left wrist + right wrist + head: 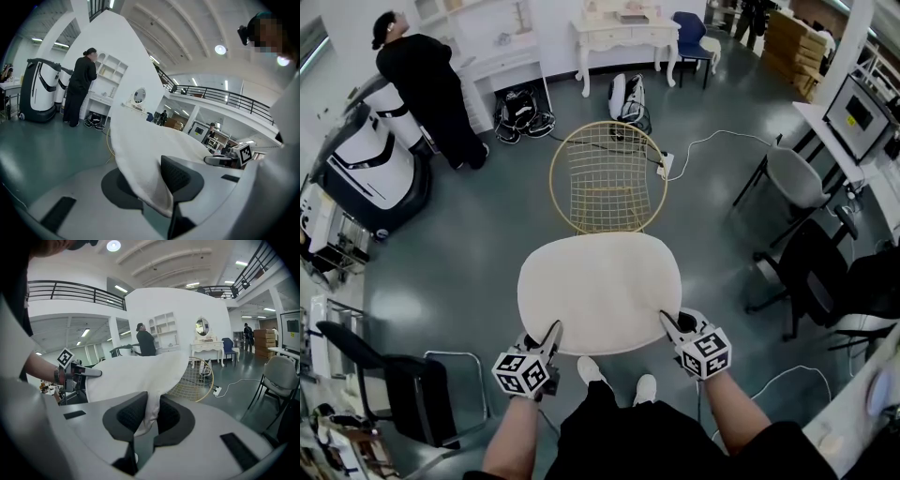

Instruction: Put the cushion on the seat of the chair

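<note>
A round cream cushion (600, 291) hangs level between my two grippers, just in front of the gold wire chair (607, 178), whose seat is bare. My left gripper (551, 333) is shut on the cushion's near left edge. My right gripper (667, 323) is shut on its near right edge. In the left gripper view the cushion (140, 140) is pinched between the jaws of the left gripper (150, 187). In the right gripper view a fold of the cushion (136, 371) runs through the right gripper (149, 416), with the chair (197, 378) beyond.
A person in black (427, 89) stands at the far left beside a white machine (366, 159). Bags (628, 98) and a power strip (667, 164) lie behind the chair. A black chair (412, 384) stands at near left, office chairs (797, 178) at right.
</note>
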A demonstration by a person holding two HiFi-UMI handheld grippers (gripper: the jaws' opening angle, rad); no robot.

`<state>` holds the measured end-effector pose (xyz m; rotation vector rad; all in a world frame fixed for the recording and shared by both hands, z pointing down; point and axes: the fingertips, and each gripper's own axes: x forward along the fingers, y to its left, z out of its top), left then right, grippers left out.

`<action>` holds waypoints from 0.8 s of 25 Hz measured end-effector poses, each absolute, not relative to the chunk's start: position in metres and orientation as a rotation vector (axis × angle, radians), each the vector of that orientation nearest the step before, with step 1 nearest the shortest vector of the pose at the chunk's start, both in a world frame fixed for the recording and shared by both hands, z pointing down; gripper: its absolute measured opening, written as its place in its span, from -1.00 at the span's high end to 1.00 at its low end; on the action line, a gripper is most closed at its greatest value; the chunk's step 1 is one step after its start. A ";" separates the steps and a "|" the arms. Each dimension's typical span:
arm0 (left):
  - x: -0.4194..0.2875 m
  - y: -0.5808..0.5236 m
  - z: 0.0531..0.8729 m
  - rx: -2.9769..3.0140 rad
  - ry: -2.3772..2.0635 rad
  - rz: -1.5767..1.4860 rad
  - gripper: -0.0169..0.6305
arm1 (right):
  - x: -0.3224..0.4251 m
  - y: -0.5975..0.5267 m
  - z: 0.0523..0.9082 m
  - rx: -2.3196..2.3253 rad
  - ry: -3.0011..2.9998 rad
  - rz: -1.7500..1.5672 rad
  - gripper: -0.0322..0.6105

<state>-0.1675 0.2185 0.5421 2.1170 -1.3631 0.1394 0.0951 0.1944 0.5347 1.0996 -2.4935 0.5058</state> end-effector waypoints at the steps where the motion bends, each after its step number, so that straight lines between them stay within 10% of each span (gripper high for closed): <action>1: -0.174 0.214 0.542 2.119 -1.360 0.137 0.55 | 0.089 0.190 0.535 1.103 -2.492 0.507 0.73; 20: -0.271 0.139 0.553 2.153 -1.289 0.133 0.55 | -0.008 0.130 0.551 1.156 -2.452 0.517 0.73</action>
